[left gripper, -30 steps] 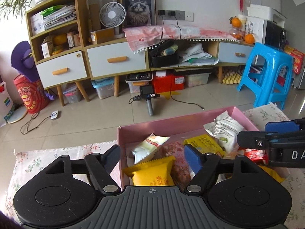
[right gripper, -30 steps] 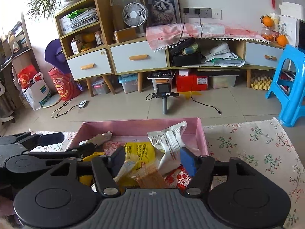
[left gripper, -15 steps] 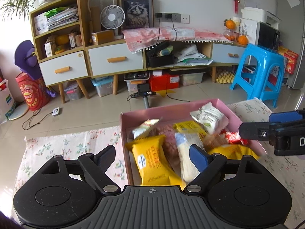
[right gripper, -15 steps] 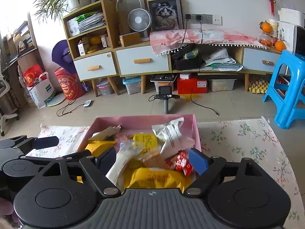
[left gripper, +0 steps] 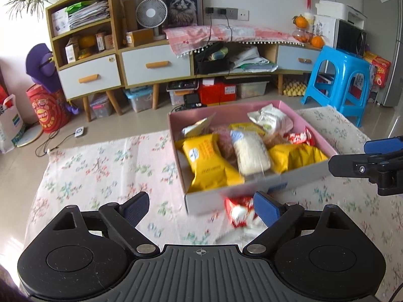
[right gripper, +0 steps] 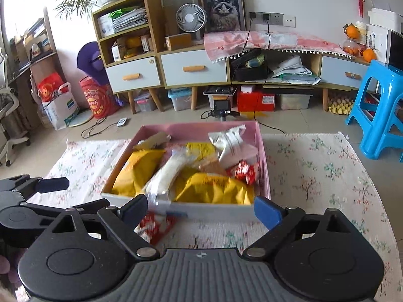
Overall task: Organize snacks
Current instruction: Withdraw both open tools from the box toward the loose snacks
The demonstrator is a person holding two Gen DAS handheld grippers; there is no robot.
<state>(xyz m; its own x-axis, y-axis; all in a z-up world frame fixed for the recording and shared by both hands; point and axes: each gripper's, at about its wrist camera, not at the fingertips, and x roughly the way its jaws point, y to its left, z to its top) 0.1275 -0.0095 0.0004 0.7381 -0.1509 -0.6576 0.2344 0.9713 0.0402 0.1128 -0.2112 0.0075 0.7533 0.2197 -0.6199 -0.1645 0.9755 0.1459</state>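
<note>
Floral cloth (left gripper: 105, 166) shows more now, both grippers (left gripper: 199, 207) (right gripper: 200, 207) pulled back w/ jaws apart, red packet (left gripper: 238, 211) newly visible before box (left gripper: 252, 191).

Bright daylight blows out at 10 o'clock; fisheye bends the edges; the red snack packet (left gripper: 238, 211) is motion-blurred.

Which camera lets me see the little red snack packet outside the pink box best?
The left wrist camera. There the red packet lies whole on the flowery cloth, just in front of the pink box, though a bit blurry. In the right wrist camera the same packet is partly hidden behind that gripper's finger.
</note>
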